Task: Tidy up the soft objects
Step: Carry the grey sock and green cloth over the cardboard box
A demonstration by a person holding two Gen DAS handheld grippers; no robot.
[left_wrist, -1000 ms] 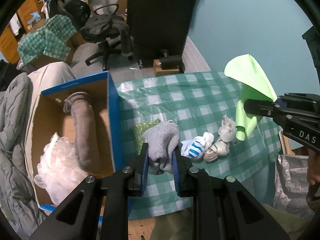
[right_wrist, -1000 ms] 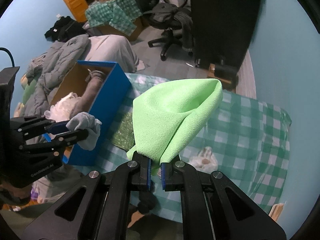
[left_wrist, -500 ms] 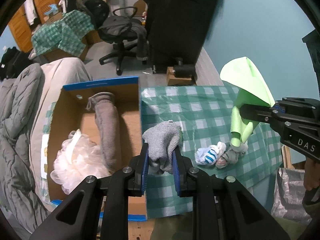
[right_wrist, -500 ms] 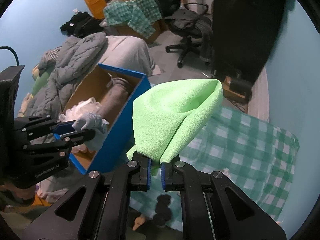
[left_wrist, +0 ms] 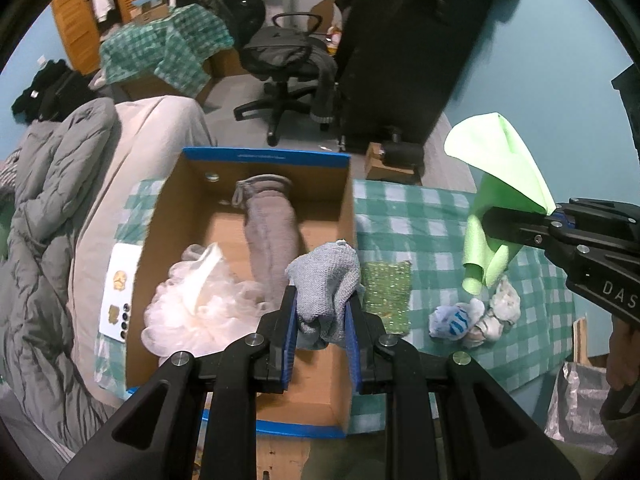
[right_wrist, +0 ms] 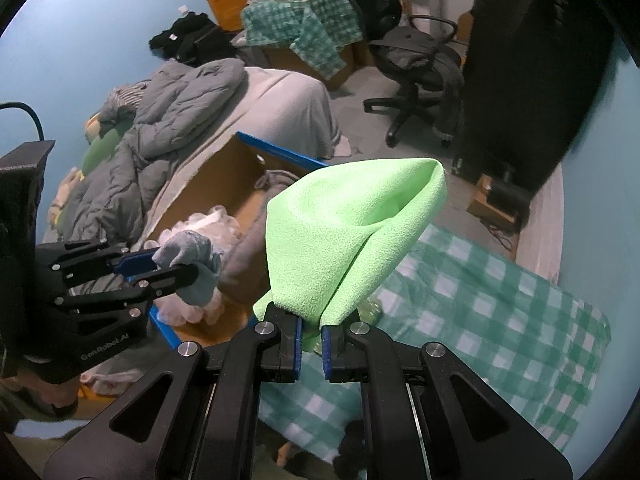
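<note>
My left gripper (left_wrist: 322, 316) is shut on a grey knitted cloth (left_wrist: 326, 280) and holds it over the right side of the open blue cardboard box (left_wrist: 264, 158). It also shows in the right wrist view (right_wrist: 188, 264). The box holds a grey rolled towel (left_wrist: 272, 236) and a white mesh bath pouf (left_wrist: 200, 300). My right gripper (right_wrist: 310, 334) is shut on a bright green cloth (right_wrist: 352, 240), held above the checked table; the cloth also shows in the left wrist view (left_wrist: 504, 184).
On the green checked tablecloth (left_wrist: 420, 224) lie a green sparkly sponge (left_wrist: 386, 296), a blue-striped white sock ball (left_wrist: 452, 318) and a cream sock bundle (left_wrist: 496, 314). A bed with grey bedding (left_wrist: 52, 216) is left of the box. An office chair (left_wrist: 288, 64) stands behind.
Both grippers have moved left with their cloths. My left gripper went from above the table's edge to above the box interior.
</note>
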